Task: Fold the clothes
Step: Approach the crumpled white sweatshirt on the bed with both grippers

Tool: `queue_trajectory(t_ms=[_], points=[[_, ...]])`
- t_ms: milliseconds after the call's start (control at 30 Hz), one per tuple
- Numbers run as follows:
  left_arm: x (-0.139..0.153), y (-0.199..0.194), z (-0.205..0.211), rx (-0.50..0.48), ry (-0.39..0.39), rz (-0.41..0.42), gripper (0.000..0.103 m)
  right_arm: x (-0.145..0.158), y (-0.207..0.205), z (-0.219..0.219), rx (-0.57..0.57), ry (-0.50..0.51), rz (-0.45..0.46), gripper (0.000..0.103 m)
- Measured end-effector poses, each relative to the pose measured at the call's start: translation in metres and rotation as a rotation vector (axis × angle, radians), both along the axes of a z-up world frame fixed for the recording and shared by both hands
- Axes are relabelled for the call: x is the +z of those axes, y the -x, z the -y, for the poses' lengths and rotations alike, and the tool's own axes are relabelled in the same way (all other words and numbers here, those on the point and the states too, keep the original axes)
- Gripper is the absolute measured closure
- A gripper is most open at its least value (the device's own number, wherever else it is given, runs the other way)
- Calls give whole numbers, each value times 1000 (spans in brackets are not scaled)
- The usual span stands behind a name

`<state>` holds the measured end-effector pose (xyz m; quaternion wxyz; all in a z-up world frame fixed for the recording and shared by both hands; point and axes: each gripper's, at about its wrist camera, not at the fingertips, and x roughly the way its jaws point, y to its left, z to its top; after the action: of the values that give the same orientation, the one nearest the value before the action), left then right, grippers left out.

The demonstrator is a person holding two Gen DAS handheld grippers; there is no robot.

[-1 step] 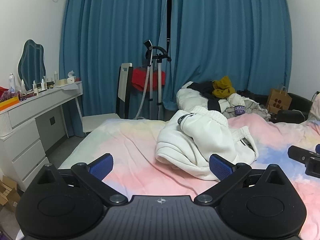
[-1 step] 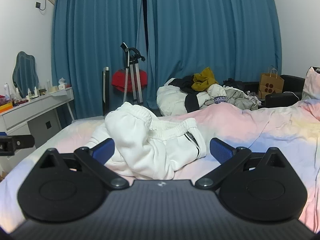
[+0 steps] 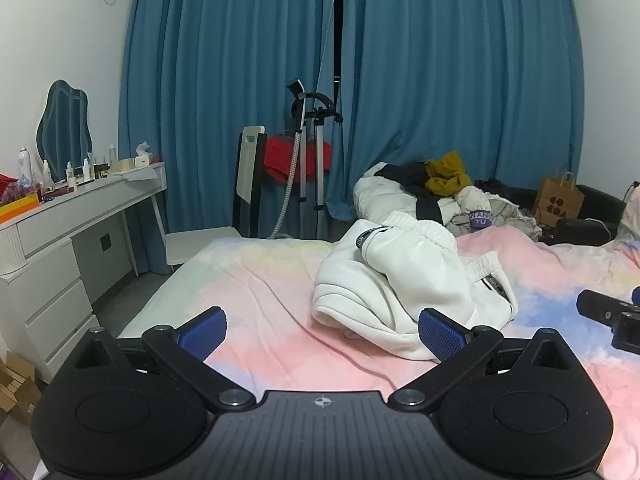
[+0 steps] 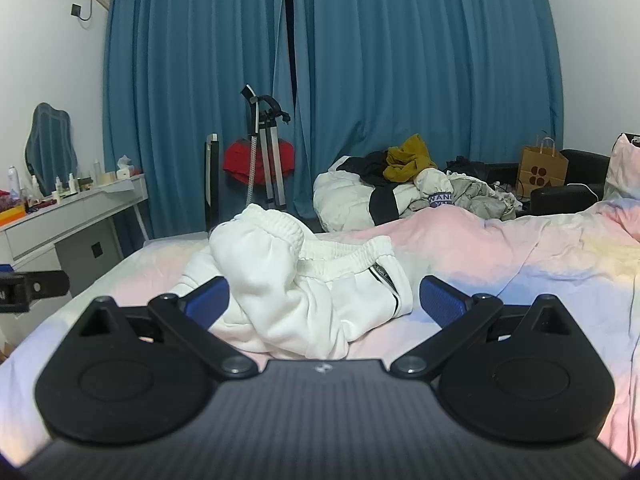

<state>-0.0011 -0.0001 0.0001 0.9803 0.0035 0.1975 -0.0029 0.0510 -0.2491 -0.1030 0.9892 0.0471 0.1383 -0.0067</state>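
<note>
A crumpled pair of white sweatpants (image 3: 404, 276) lies in a heap on the bed's pastel pink and blue sheet (image 3: 260, 280), its elastic waistband on top. My left gripper (image 3: 320, 332) hovers open just short of the heap, which sits ahead and slightly right; nothing is between its blue pads. In the right wrist view the sweatpants (image 4: 304, 280) lie straight ahead, and my right gripper (image 4: 326, 302) is open with its pads on either side of the heap's near edge, not pressing it. Each gripper shows at the edge of the other's view.
A pile of mixed clothes (image 3: 440, 192) sits at the bed's far end. A white dressing table (image 3: 80, 220) with bottles stands left. A garment steamer (image 3: 308, 152) and a chair (image 3: 248, 176) stand before blue curtains. A paper bag (image 3: 558, 200) is far right.
</note>
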Motion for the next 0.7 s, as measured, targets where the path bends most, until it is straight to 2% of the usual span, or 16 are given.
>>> queue_trajectory(t_ms=[133,200,700], points=[[0,3,0,-17,-14,24,0,0,-2,-2,-2,-1,-4,0],[-1,6,-1,-26,-13,31,0,-2,2,-2,-3,-9,22,0],[1,5,-1,-57,0,24,0,-2,3,3,-12,-32,23,0]])
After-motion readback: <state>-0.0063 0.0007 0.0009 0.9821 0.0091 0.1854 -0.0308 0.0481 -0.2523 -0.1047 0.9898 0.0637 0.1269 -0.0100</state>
